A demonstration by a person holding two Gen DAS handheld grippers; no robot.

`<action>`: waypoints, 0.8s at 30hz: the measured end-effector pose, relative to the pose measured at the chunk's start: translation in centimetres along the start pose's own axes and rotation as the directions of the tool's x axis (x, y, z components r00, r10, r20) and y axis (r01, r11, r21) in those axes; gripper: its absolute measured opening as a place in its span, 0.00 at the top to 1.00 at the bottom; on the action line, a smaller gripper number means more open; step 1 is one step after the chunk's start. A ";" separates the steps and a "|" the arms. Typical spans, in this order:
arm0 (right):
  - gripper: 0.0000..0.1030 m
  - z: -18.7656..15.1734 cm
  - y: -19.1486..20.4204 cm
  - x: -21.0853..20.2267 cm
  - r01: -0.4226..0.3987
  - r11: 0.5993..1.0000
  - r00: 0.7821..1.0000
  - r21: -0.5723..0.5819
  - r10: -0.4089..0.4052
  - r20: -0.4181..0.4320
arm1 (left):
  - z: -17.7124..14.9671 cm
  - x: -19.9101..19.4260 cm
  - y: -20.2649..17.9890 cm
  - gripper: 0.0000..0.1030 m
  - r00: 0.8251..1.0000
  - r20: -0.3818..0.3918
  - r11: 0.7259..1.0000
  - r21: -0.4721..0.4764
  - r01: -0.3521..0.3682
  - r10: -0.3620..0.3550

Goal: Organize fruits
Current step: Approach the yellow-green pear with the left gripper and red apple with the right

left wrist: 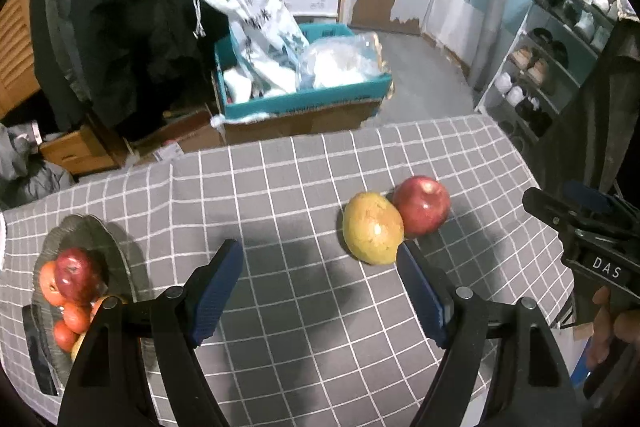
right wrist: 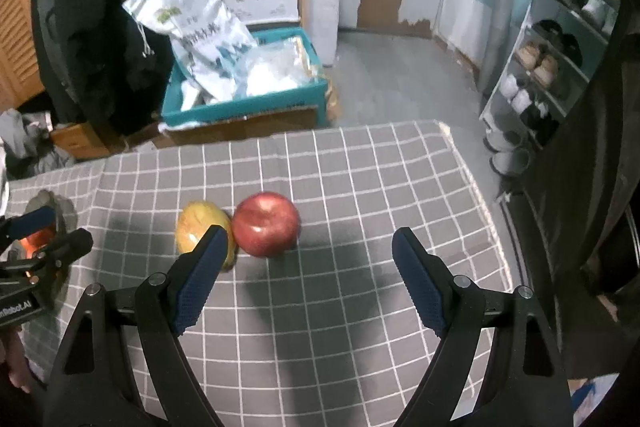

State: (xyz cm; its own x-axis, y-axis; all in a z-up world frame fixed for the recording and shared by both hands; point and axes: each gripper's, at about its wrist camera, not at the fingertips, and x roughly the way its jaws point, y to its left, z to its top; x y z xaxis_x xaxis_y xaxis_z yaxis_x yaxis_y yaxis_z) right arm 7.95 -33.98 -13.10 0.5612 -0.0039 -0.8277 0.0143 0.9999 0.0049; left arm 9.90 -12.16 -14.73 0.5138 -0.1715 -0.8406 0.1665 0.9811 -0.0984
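A yellow-green mango (left wrist: 373, 227) and a red apple (left wrist: 422, 206) lie touching on the grey checked tablecloth (left wrist: 280, 187). My left gripper (left wrist: 320, 255) is open and empty; its right fingertip is close to the mango's near side. At the left, a grey glass plate (left wrist: 92, 231) holds a red apple (left wrist: 76, 274) and several orange fruits (left wrist: 74, 315). In the right wrist view the red apple (right wrist: 266, 223) and the mango (right wrist: 200, 223) lie just beyond my open, empty right gripper (right wrist: 310, 241), whose left finger overlaps the mango.
Past the table's far edge stands a teal box (left wrist: 304, 99) stuffed with plastic bags. A shoe rack (left wrist: 556, 55) is at the right, dark coats (left wrist: 120, 7) hang at the left. The right-hand gripper's body (left wrist: 592, 239) shows at the right edge of the left wrist view.
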 end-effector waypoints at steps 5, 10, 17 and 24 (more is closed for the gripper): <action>0.18 -0.6 -0.3 2.2 0.005 1.000 0.999 0.005 -0.005 -0.052 | -0.5 2.6 -0.3 0.22 0.999 -0.052 1.000 -0.011 0.003 -0.004; 0.18 -1.3 -0.8 4.4 0.002 1.000 0.993 0.008 -0.001 -0.118 | -0.8 4.6 -0.3 0.22 0.996 -0.091 0.999 -0.041 0.020 -0.023; 0.18 -1.8 -1.4 6.9 0.005 1.000 0.985 0.023 -0.001 -0.170 | -0.6 7.0 -0.9 0.22 0.992 -0.122 0.999 -0.044 0.023 -0.028; 0.18 -1.8 -2.1 8.3 0.008 0.999 0.981 0.053 0.003 -0.192 | -0.6 8.9 -1.2 0.22 0.986 -0.155 0.996 -0.077 0.049 -0.061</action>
State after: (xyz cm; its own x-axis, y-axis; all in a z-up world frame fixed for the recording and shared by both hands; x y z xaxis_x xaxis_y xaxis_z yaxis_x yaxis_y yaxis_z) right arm 11.08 -36.09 -21.01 0.3919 0.0016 -0.9200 0.0627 0.9976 0.0284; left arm 13.76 -14.77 -22.42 0.3662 -0.2151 -0.9053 0.1267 0.9754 -0.1805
